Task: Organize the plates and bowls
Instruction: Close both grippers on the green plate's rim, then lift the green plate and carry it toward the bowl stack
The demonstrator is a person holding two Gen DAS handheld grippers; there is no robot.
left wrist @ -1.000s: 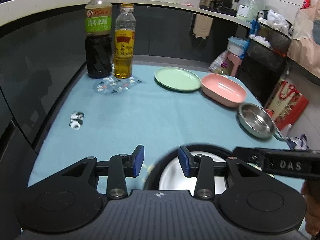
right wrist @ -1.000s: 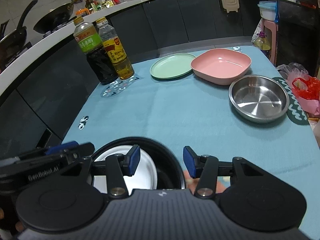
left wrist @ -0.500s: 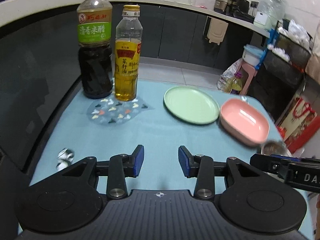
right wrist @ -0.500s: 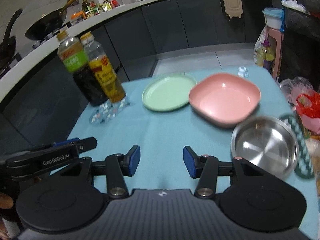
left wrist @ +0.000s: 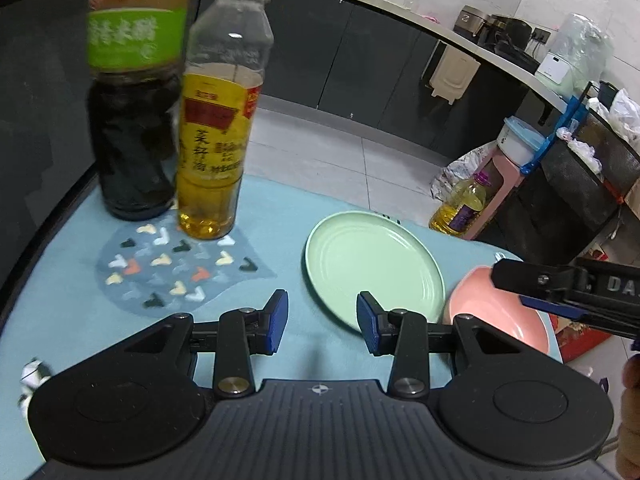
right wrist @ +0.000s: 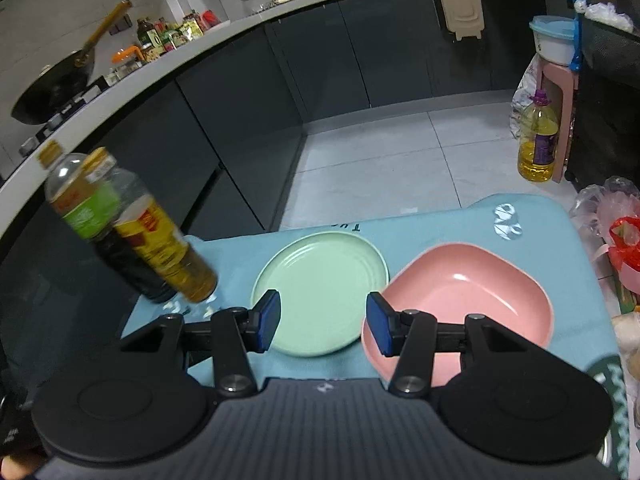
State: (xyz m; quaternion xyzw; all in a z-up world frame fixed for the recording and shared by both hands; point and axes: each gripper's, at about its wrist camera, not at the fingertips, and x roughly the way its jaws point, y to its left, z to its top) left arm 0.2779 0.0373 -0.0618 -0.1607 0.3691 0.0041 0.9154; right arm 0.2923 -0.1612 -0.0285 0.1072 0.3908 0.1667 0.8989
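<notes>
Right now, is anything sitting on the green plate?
No, the green plate lies bare on the blue cloth, beside the pink bowl.

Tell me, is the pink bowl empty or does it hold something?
Empty. The right wrist view shows the whole inside of the pink bowl: smooth and bare, only a light reflection. It sits upright on the blue cloth, beside the green plate.

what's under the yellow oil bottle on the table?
A round patterned mat on the blue tablecloth; the yellow oil bottle stands on its far edge. The dark bottle beside it appears to touch the mat too, but its base hides the mat's edge there.
</notes>
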